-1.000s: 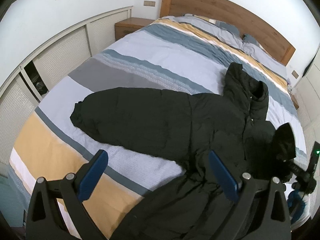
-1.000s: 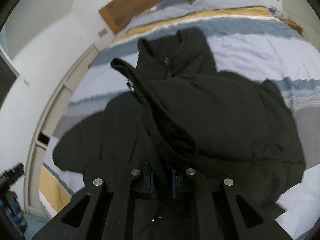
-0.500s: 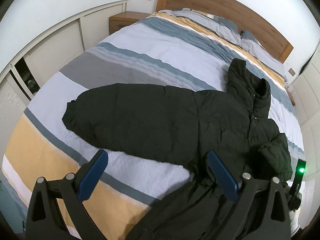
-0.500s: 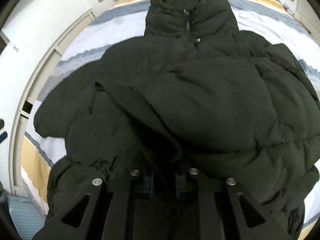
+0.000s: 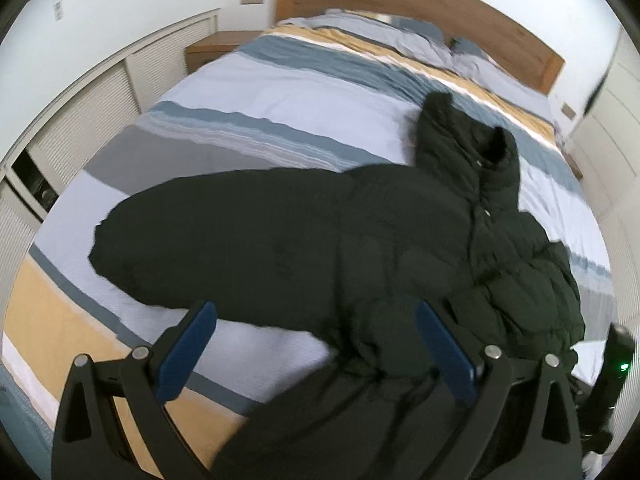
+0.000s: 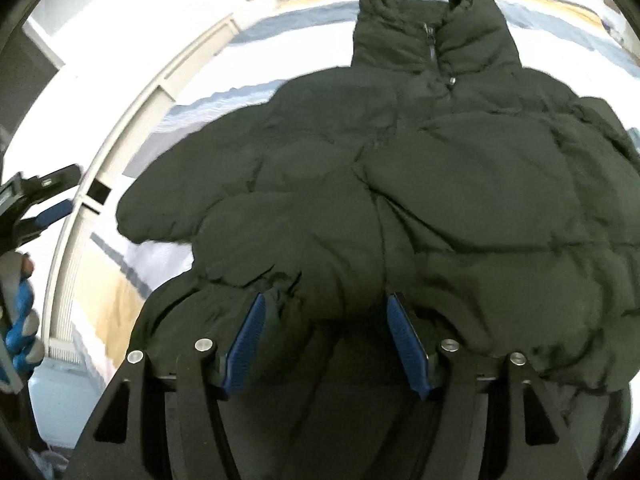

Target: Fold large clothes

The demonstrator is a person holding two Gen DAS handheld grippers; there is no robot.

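- Left wrist view: a black puffer jacket (image 5: 360, 240) lies on the striped duvet (image 5: 280, 112) of a bed with a wooden headboard (image 5: 420, 8), collar toward the pillows (image 5: 400, 40)
- One sleeve (image 5: 192, 240) stretches out flat to the left across the grey, pale and yellow stripes; the other side of the jacket is bunched in puffy folds at the right
- The left gripper (image 5: 316, 344) hovers over the jacket's lower part, its blue-padded jaws spread wide with nothing between them
- A wooden nightstand (image 5: 212, 48) stands beside the bed at the far left, next to louvred white cabinet doors (image 5: 80, 120)
- Right wrist view: the jacket (image 6: 400, 180) fills most of the frame, front side up, zipped collar (image 6: 432, 28) at the top
- The right gripper (image 6: 326, 336) sits just over the jacket's hem, its ribbed blue jaws spread apart and pinching nothing; whether they touch the fabric cannot be told
- At the left edge of this view the left gripper (image 6: 44, 200) shows, its jaws parted
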